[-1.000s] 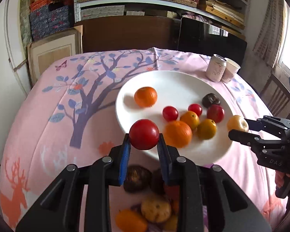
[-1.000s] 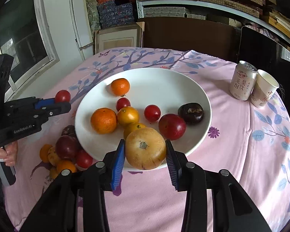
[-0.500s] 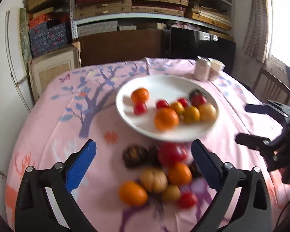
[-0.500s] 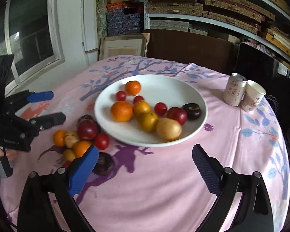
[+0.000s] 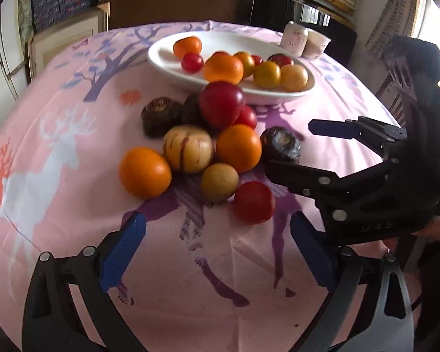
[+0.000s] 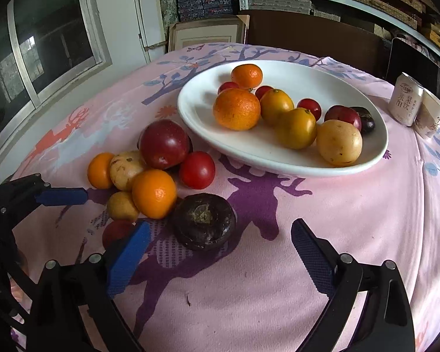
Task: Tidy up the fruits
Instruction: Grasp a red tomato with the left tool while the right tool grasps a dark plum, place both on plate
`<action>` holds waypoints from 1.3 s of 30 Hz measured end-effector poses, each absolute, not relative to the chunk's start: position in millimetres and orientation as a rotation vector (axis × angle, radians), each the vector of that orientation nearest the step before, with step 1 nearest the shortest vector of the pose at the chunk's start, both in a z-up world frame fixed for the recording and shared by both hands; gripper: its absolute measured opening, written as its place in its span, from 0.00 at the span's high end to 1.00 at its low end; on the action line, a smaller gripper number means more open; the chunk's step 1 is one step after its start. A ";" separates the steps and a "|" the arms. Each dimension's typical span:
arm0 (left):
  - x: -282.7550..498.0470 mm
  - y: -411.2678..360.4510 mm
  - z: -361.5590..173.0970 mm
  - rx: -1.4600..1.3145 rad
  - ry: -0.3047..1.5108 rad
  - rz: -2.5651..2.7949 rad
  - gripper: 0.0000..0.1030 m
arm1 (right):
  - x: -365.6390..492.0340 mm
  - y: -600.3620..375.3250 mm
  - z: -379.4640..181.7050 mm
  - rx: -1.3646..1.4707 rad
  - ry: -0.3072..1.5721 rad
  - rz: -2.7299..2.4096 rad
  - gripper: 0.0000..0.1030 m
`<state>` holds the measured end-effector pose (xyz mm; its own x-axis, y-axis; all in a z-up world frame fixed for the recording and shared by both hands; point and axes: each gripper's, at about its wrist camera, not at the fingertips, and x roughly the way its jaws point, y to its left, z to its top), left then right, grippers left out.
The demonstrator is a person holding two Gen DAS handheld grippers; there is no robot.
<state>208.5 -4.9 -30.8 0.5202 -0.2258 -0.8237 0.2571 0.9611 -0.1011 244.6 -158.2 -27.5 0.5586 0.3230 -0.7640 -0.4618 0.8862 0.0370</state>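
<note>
A white plate holds several fruits: oranges, small red tomatoes, yellow fruits and a dark one. A loose pile lies on the pink cloth in front of it: a big red fruit, oranges, a red tomato, tan fruits and a dark purple fruit. My left gripper is open and empty, just short of the red tomato. My right gripper is open and empty, with the dark purple fruit just ahead of its jaws.
A drink can and a paper cup stand to the right of the plate. The round table drops away at its edges. Shelves, boxes and a framed picture stand behind it, and a window is at the left.
Both grippers released their fruits onto the plate and opened wide. They then drew back and dropped low toward the loose pile on the cloth.
</note>
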 end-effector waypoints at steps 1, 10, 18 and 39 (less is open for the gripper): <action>207.4 -7.6 -32.8 0.053 0.973 -0.277 0.08 | 246.6 -157.3 -29.5 -0.181 0.869 0.456 0.11; 198.3 -19.8 -32.1 0.077 0.901 -0.298 0.58 | 237.5 -153.6 -25.1 -0.195 0.828 0.453 0.59; 177.0 -22.2 -18.1 0.065 0.837 -0.421 0.76 | 236.3 -171.0 -21.2 -0.086 0.851 0.462 0.59; 296.9 -6.5 27.6 0.057 0.787 -0.196 0.76 | 306.7 -200.1 20.7 0.153 0.744 0.328 0.59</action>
<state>296.9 -6.5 27.6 0.6885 -0.1538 -0.7087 0.1966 0.9802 -0.0218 306.7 -200.1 20.7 0.6877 0.3458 -0.6383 -0.2380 0.9381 0.2518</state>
